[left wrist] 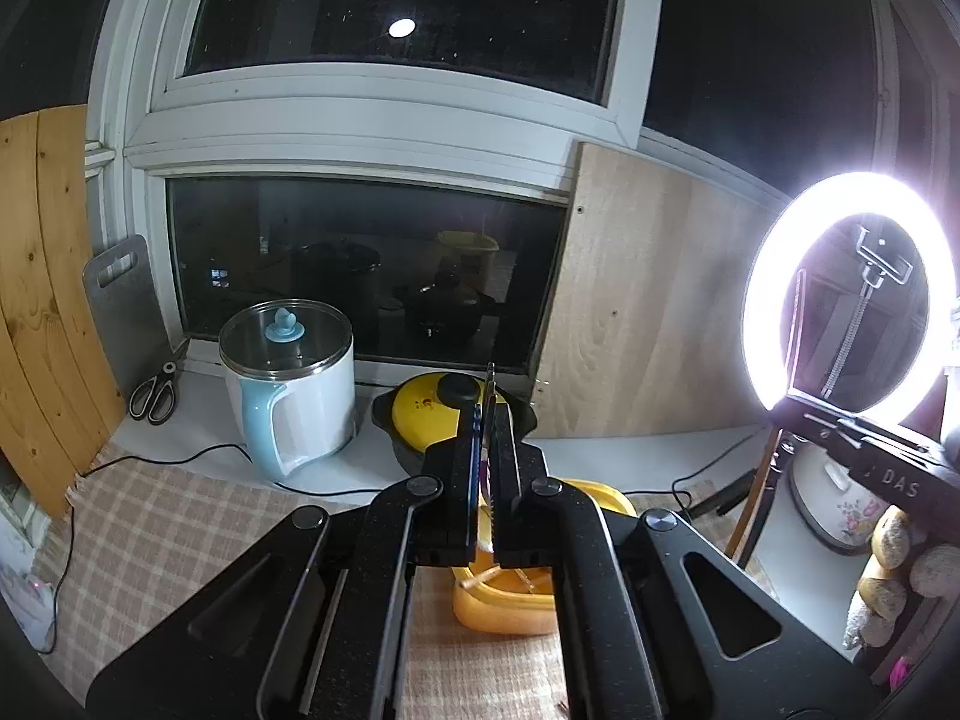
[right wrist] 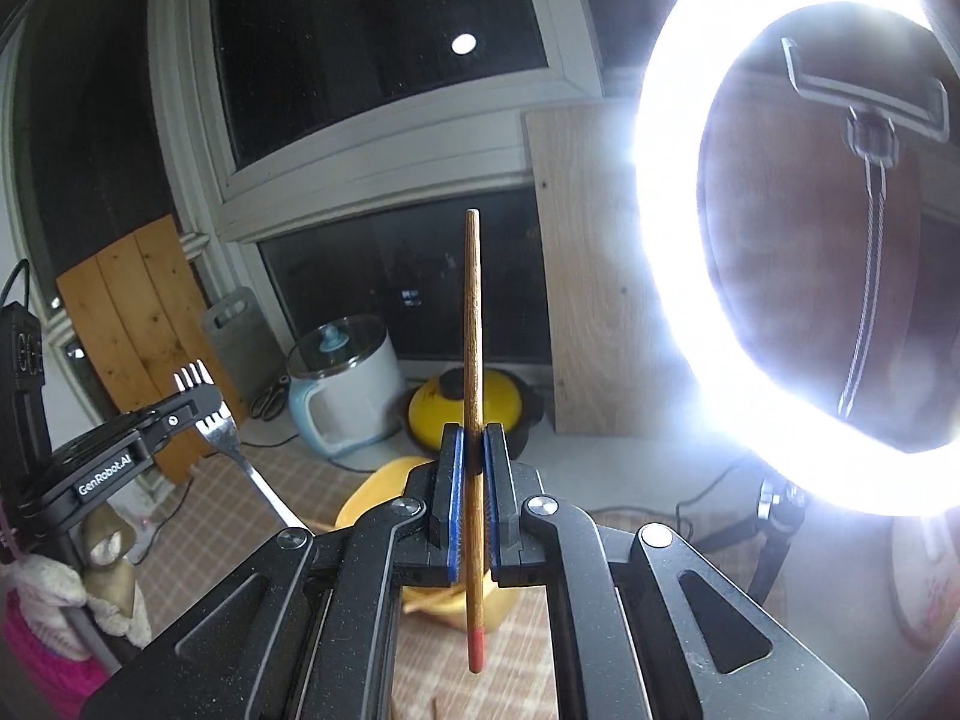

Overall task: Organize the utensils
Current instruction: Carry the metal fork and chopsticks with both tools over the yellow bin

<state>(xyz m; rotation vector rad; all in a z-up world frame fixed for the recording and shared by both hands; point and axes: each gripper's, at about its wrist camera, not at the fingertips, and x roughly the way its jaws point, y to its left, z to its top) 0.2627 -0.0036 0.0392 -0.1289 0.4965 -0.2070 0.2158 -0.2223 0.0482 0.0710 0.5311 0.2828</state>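
My right gripper is shut on a wooden chopstick with a red end, held upright above the yellow container. My left gripper is shut on a metal fork, seen edge-on between the pads. In the right wrist view the left gripper stands at the left with the fork tines up and handle slanting down. The yellow container sits on the checked cloth below both grippers, with wooden sticks inside.
A white and blue electric pot and a yellow-lidded black pot stand by the window. Scissors and a grey cutting board are at back left. A bright ring light on a stand is at right.
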